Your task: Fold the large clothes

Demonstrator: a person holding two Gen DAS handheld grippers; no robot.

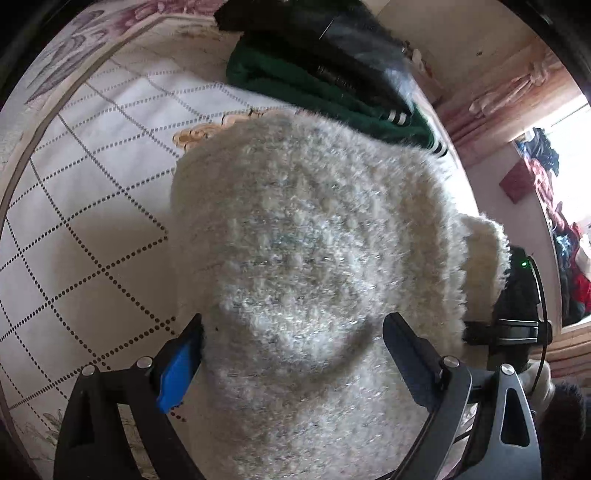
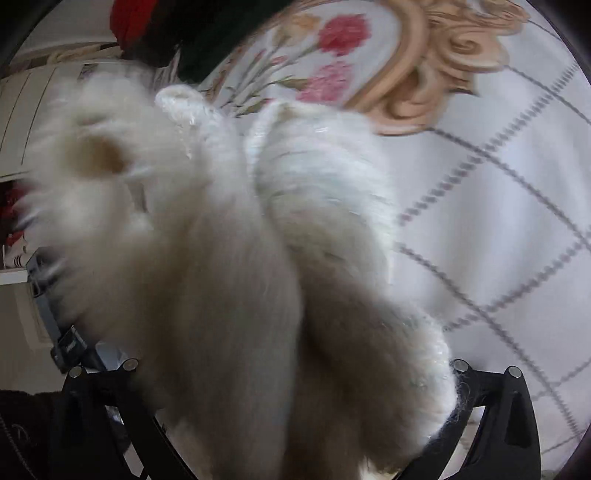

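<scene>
A fluffy cream-white knitted sweater (image 1: 314, 258) fills the middle of the left wrist view, draped over a white bedspread (image 1: 92, 184). My left gripper (image 1: 295, 358) has its jaws set wide apart, with the sweater bulging between and over them. In the right wrist view the same sweater (image 2: 240, 258) hangs bunched and blurred in front of the camera. It covers my right gripper (image 2: 291, 406), whose fingertips are hidden. The right gripper also shows at the right edge of the left wrist view (image 1: 517, 325).
A folded dark green garment (image 1: 295, 74) with a black garment (image 1: 332, 29) on it lies at the far end of the bed. The bedspread has a dotted grid and floral pattern (image 2: 332, 55). A wall and hanging clothes (image 1: 554, 192) are at the right.
</scene>
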